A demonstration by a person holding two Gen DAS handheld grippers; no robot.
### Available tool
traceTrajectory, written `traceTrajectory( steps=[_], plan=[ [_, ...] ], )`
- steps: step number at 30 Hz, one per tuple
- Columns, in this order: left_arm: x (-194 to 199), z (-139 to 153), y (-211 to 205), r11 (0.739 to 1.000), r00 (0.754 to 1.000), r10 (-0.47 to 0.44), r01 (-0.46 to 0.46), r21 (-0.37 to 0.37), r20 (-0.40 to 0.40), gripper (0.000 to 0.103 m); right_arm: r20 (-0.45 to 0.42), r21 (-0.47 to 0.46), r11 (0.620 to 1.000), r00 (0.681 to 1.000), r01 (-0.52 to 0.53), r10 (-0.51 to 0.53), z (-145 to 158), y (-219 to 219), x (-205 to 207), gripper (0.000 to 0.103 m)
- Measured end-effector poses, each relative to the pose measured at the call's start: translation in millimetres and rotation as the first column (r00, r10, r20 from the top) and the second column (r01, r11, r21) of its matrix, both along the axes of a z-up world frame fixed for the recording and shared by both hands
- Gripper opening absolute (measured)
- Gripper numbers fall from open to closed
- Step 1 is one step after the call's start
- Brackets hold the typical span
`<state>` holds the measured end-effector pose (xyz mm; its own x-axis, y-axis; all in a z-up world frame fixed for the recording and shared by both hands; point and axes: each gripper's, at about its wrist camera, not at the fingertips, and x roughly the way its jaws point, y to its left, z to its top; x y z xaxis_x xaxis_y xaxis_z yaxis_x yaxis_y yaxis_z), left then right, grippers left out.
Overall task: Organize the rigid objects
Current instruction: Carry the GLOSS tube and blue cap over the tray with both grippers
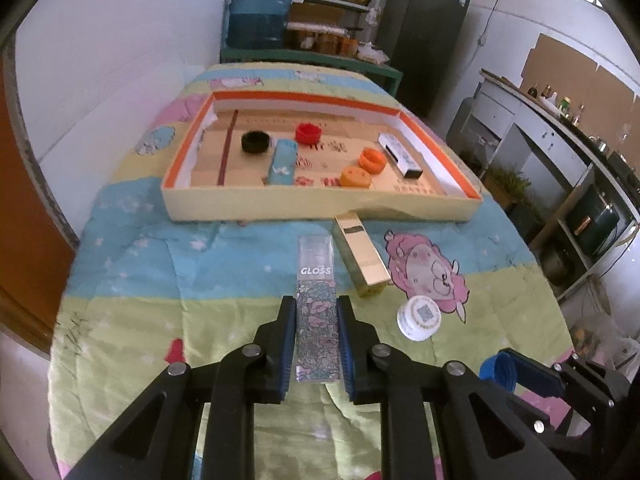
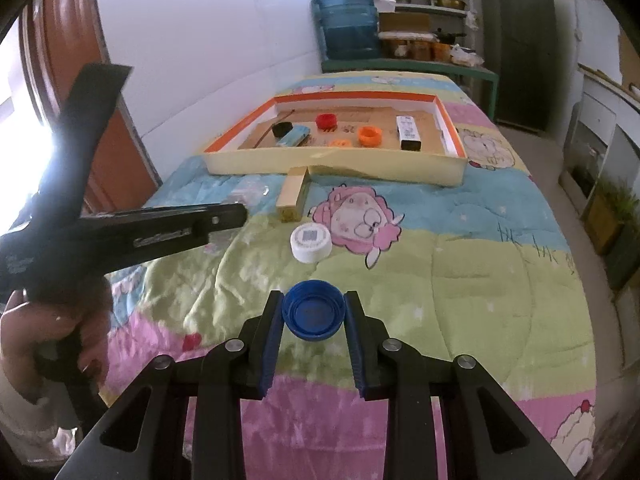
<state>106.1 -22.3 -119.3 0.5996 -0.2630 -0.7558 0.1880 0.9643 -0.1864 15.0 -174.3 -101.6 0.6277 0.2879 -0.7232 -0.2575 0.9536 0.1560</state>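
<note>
Low in the left wrist frame, the gloss box [image 1: 317, 308] is being pinched along its sides by the left gripper [image 1: 317, 312], its long axis running up the frame toward the tray [image 1: 320, 206]. At the bottom centre of the right wrist frame, the blue cap [image 2: 314, 314] is being clamped by the right gripper [image 2: 313, 307], hollow side facing the camera. Just above, the white cap [image 2: 311, 242] is being left on the quilt [image 2: 460, 280], with the gold box [image 2: 294, 194] beyond it, pointing at the tray wall. Farther up, caps and boxes are being held inside the tray.
</note>
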Motion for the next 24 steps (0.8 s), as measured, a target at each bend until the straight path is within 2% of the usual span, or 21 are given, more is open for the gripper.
traceTrajectory(
  steps=[12,24],
  plan=[
    [8,29,24,0.999,0.998,0.025,-0.023,-0.035,0.049,0.020,0.050,-0.021,1.000,0.999,0.002,-0.001,30,15,30,0.030],
    [24,42,39,0.999,0.996,0.042,-0.040,-0.033,0.073,0.020,0.075,-0.025,1.000,0.997,-0.019,0.020,48,29,58,0.030]
  ],
)
